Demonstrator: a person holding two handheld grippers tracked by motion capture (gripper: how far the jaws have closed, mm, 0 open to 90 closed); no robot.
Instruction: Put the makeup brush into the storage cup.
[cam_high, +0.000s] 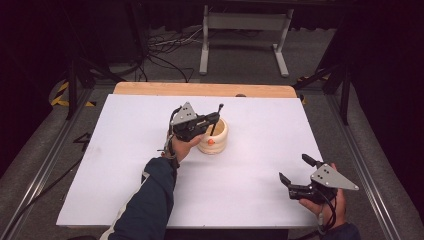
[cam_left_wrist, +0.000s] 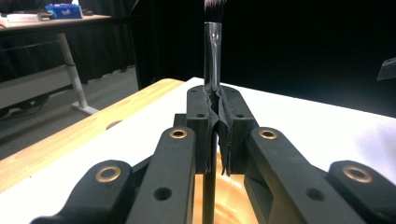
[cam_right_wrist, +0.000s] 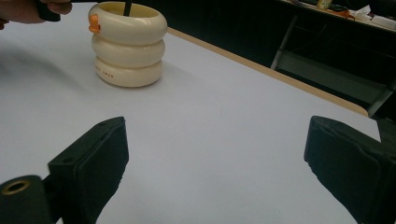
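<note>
One makeup brush (cam_left_wrist: 212, 56) stands in one cream ringed holder (cam_high: 214, 136) — left gripper (cam_high: 212, 120) clamps its handle; right gripper (cam_high: 296, 173) gapes — nothing between its jaws.

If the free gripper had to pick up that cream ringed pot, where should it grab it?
Probably from the side, jaws closing in a groove between the bulging rings of the pot, which stands upright. The right gripper is open; the top is taken by the brush held in the left gripper.

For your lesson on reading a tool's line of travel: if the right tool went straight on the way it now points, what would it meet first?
Probably nothing: the right tool is open over bare table. The cream holder stands left of its line, so it would likely pass it and head for the far edge, though depth is unclear.
</note>
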